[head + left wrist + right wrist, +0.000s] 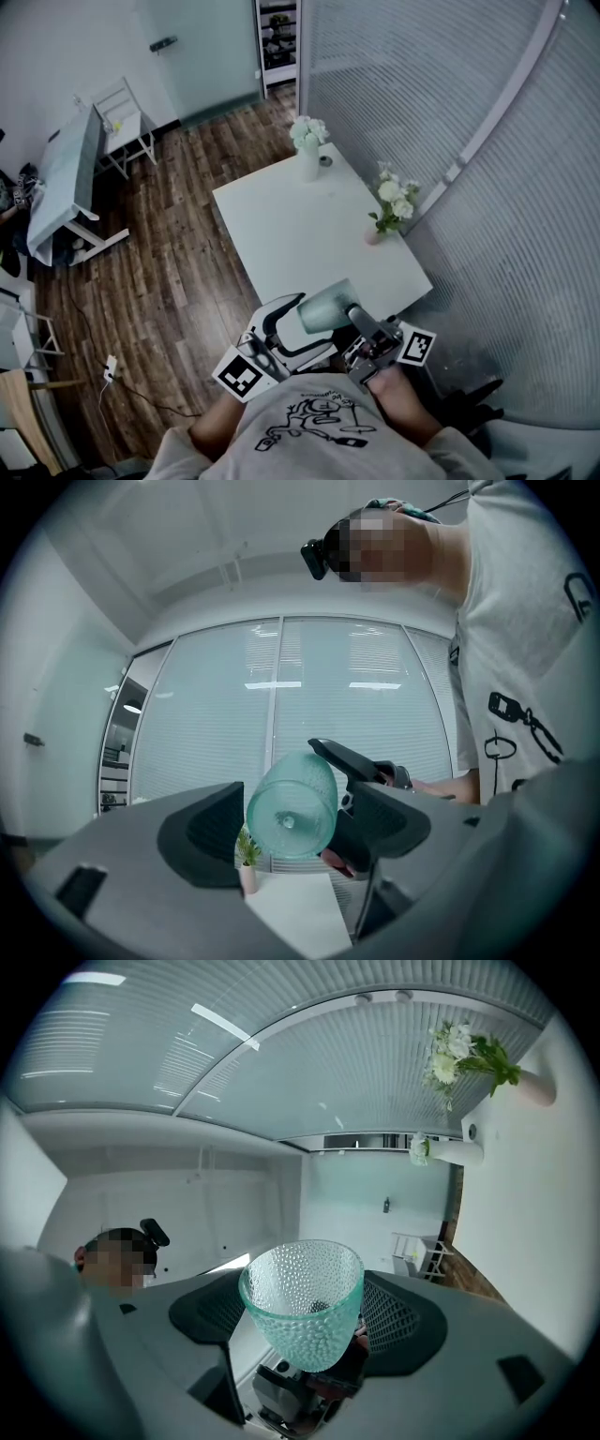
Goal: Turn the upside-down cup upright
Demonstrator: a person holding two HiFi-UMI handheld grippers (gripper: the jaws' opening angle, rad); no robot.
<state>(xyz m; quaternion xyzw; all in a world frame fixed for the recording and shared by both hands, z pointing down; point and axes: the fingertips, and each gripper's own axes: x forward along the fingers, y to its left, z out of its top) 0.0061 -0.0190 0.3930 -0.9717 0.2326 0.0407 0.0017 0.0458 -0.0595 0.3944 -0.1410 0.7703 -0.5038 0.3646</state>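
A pale green dimpled glass cup [323, 311] hangs in the air over the near edge of the white table [300, 225], tipped roughly onto its side. My right gripper [349, 317] is shut on it. In the right gripper view the cup [305, 1307] sits between the jaws with its open rim pointing away from the camera. My left gripper [281, 323] is open just left of the cup. In the left gripper view one round end of the cup [291, 813] faces the camera between the spread jaws, with a right-gripper finger [352, 758] beside it.
A white vase of white flowers [308, 150] stands at the table's far corner with a small dark object [325, 160] beside it. A small pink vase of flowers [389, 206] stands at the right edge. A ribbed glass wall [487, 141] runs along the right; wood floor lies left.
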